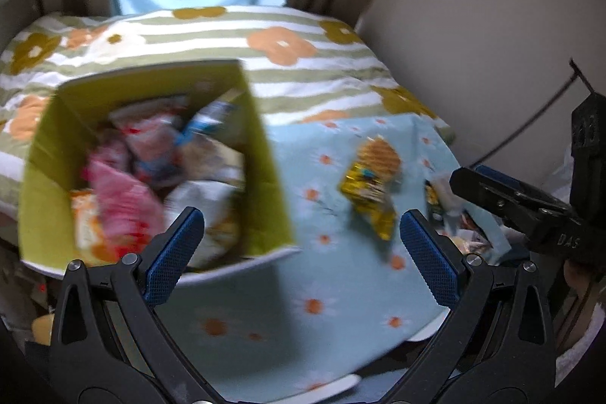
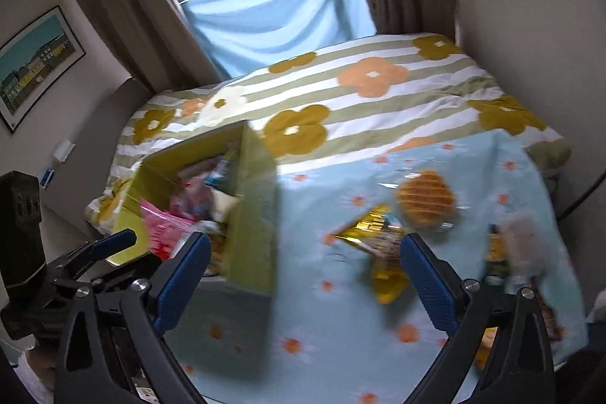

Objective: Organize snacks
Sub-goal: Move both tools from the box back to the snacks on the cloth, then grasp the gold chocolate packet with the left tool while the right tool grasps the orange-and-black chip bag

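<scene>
Both views blurred. Left tool [image 1: 301,237] wide, holding nothing; right tool [image 2: 305,260] likewise wide and empty. Green box [image 1: 265,154] at 9 o'clock on the blue flowered cloth [image 1: 314,290], already heaped with packets. Loose at 2 o'clock: gold wrapper [image 2: 373,241], waffle pack [image 2: 426,201]. Risk: slick foil could squirt from the pads; an overfull box may shed whatever lands on top.

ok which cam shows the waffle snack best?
Right wrist. The waffle snack shows its full round grid face, apart from the gold packet. Left wrist shows it smaller, foreshortened and seemingly overlapping that packet.
</scene>
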